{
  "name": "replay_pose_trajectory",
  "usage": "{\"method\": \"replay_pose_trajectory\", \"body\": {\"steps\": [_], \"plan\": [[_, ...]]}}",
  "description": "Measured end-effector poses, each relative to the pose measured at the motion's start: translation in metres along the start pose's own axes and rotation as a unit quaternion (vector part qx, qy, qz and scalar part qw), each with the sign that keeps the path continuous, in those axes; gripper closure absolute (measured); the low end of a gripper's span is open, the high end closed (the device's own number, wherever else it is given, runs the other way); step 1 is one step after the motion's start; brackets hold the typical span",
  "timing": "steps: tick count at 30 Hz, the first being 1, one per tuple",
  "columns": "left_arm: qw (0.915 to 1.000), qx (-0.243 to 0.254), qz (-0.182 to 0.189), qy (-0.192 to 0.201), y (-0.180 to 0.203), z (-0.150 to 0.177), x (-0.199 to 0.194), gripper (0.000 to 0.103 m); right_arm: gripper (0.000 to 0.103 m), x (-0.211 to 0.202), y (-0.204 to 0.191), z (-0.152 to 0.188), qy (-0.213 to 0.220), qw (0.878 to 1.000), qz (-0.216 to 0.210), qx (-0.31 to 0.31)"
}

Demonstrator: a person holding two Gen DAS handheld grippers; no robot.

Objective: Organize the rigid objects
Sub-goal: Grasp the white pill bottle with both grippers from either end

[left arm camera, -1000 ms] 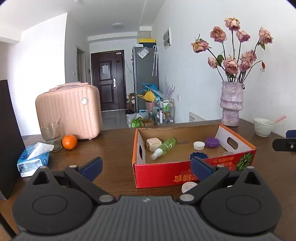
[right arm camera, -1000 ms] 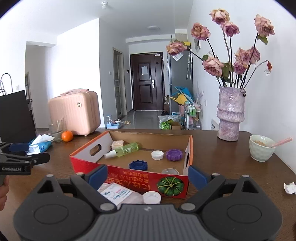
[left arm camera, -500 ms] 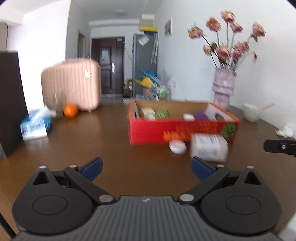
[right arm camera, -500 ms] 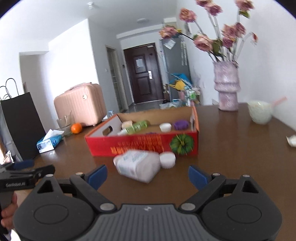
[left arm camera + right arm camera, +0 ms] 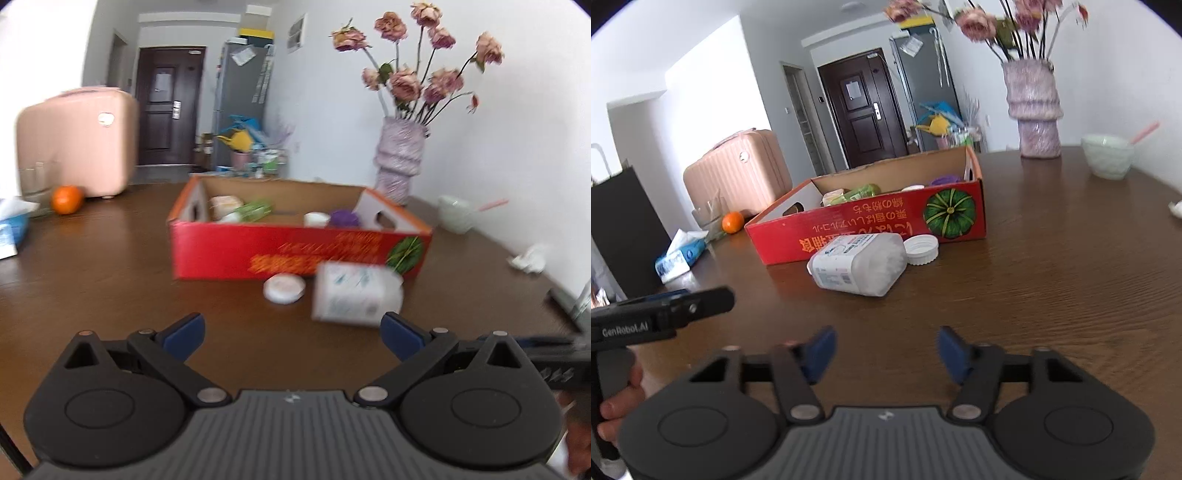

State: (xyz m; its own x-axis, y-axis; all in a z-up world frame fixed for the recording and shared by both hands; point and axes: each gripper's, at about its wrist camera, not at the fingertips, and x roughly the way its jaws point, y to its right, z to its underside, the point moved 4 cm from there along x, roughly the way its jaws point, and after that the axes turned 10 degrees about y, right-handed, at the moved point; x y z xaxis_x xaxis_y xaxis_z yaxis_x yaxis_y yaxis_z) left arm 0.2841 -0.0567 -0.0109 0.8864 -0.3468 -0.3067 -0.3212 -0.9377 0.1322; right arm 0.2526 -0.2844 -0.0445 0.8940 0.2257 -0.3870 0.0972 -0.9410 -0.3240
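A red cardboard box [image 5: 295,251] [image 5: 871,221] stands on the brown table. It holds a green bottle [image 5: 255,210], a white lid [image 5: 316,218], a purple lid [image 5: 344,218] and a pale block [image 5: 225,203]. In front of it a white plastic container [image 5: 356,295] [image 5: 860,264] lies on its side beside a white lid [image 5: 284,288] [image 5: 921,249]. My left gripper [image 5: 291,332] is open and empty, short of them. My right gripper [image 5: 886,349] is open and empty, back from the container.
A vase of dried roses [image 5: 400,158] [image 5: 1034,110] and a pale bowl with a pink spoon [image 5: 456,218] [image 5: 1108,155] stand at the back right. An orange [image 5: 66,199], a tissue pack [image 5: 679,254], a pink suitcase [image 5: 77,144] and crumpled paper [image 5: 528,258] are around.
Both grippers have pulled back from the box and dropped lower. The container and lid now show in full in front of the box. The right jaws have narrowed somewhat.
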Motion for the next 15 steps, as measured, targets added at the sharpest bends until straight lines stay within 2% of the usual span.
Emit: {"method": "replay_pose_trajectory", "body": {"steps": [2, 3, 6, 7, 9, 11, 13, 15], "plan": [[0.9999, 0.000, 0.011, -0.008, 0.004, -0.006, 0.020, 0.003, 0.049, 0.013, 0.000, -0.007, 0.001, 1.000, -0.002, 0.001], [0.9998, 0.002, 0.018, -0.011, 0.006, -0.009, 0.031, 0.009, 0.052, 0.020, 0.000, -0.011, 0.003, 1.000, -0.004, -0.002], [0.9989, -0.004, 0.041, -0.024, 0.009, -0.011, 0.064, 0.029, 0.055, 0.043, -0.002, -0.021, 0.004, 1.000, -0.009, -0.007], [0.9980, -0.017, 0.050, -0.035, 0.007, -0.010, 0.077, 0.041, 0.056, 0.050, -0.002, -0.023, 0.002, 1.000, -0.010, -0.007], [0.9940, -0.054, 0.071, -0.063, 0.001, -0.007, 0.097, 0.051, 0.062, 0.063, -0.001, -0.028, 0.001, 1.000, -0.012, -0.002], [0.9863, -0.107, 0.096, -0.080, -0.008, -0.005, 0.109, 0.055, 0.063, 0.073, 0.002, -0.031, 0.001, 1.000, -0.019, 0.013], [0.9813, -0.126, 0.114, -0.091, -0.012, -0.003, 0.115, 0.055, 0.064, 0.081, 0.006, -0.034, 0.002, 0.999, -0.034, 0.041], [0.9801, -0.132, 0.121, -0.086, -0.012, -0.001, 0.116, 0.058, 0.064, 0.092, 0.011, -0.034, -0.003, 0.996, -0.058, 0.074]]}}
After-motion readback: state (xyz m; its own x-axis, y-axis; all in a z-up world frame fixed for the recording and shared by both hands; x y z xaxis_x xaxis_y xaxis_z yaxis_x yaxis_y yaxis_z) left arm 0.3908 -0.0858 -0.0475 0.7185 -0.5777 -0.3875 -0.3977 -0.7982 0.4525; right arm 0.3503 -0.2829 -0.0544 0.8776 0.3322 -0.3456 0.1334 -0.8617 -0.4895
